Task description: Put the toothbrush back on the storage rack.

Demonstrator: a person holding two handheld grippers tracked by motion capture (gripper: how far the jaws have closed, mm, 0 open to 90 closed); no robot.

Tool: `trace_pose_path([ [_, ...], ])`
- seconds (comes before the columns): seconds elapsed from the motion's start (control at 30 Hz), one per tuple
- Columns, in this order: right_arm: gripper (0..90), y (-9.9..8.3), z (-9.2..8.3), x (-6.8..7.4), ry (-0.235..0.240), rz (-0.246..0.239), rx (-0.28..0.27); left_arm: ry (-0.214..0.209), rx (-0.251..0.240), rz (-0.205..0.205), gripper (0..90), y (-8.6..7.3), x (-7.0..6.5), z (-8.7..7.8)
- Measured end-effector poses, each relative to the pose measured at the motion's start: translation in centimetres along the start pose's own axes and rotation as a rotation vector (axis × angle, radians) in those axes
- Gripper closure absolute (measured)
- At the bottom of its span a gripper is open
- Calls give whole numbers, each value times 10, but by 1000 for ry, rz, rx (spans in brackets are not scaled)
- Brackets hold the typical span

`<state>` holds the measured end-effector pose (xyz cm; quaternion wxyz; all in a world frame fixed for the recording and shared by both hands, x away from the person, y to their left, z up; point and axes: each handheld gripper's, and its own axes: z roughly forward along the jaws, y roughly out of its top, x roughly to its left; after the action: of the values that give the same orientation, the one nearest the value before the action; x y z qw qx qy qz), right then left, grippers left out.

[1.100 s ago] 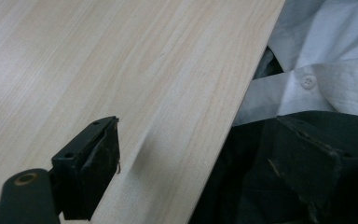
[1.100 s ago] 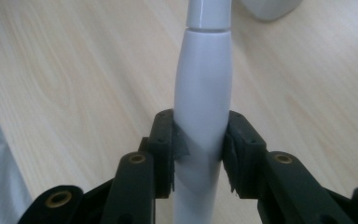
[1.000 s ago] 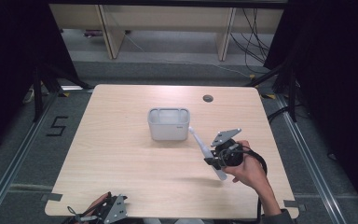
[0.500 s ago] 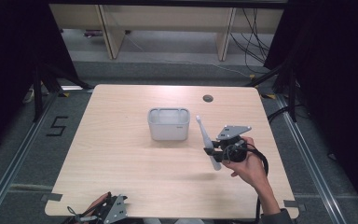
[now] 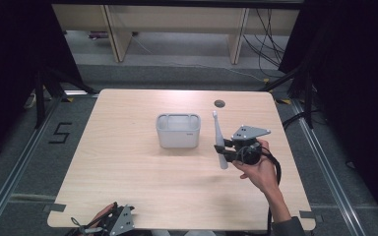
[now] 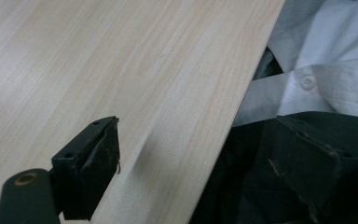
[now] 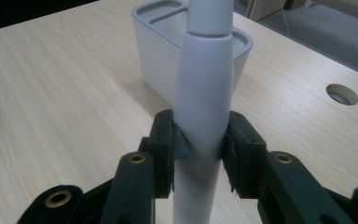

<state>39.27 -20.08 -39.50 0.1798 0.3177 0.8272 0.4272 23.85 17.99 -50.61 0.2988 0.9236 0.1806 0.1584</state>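
While the left gripper (image 5: 109,223) idles at the near edge with jaws apart, the right gripper (image 5: 232,150), clamped on the toothbrush (image 5: 218,139), has tipped it upright just right of the holder (image 5: 177,130), looks ready to drop in.

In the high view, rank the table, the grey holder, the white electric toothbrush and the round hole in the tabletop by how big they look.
Largest to smallest:
1. table
2. grey holder
3. white electric toothbrush, held in the right gripper; it is longer than the holder is wide but far slimmer, and lifted nearer the camera, so this place is unsure
4. round hole
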Motion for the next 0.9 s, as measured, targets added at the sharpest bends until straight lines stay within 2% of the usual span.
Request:
trace_pose_path([
  [0.03, 665, 1, 1, -2, -6, -19, -12, 0, 1, -1, 153, 0, 0, 0],
  [0.1, 665, 2, 3, -4, -8, -22, -14, -2, 7, 0, 153, 0, 0, -1],
  [0.2, 665, 4, 5, -3, 2, 2, -10, -3, 5, 0, 153, 0, 0, -1],
  [0.3, 665, 7, 7, -6, -19, -13, -38, -2, 4, -1, 153, 0, 0, 0],
  [0.4, 665, 9, 9, -5, -19, 16, -65, -4, 7, -1, 153, 0, 0, 0],
  [0.43, 665, 10, 10, -7, -30, -8, -86, -2, 5, -2, 153, 0, 0, 0],
  [0.47, 665, 11, 10, -6, -35, 19, -82, 0, 1, -1, 153, 0, 0, 0],
  [0.57, 665, 13, 14, -9, -34, 29, -101, -4, 6, -1, 153, 0, 0, 0],
  [0.6, 665, 14, 14, -7, -32, 61, -93, -4, 7, -2, 153, 0, 0, 0],
  [0.63, 665, 15, 16, -11, -37, 25, -109, -4, 7, -1, 153, 0, 0, 0],
  [0.73, 665, 17, 19, -11, -34, 64, -115, -4, 5, 0, 153, 0, 0, 0],
  [0.9, 665, 24, 22, -13, -31, 66, -125, -4, 5, -1, 153, 0, 0, 0],
])
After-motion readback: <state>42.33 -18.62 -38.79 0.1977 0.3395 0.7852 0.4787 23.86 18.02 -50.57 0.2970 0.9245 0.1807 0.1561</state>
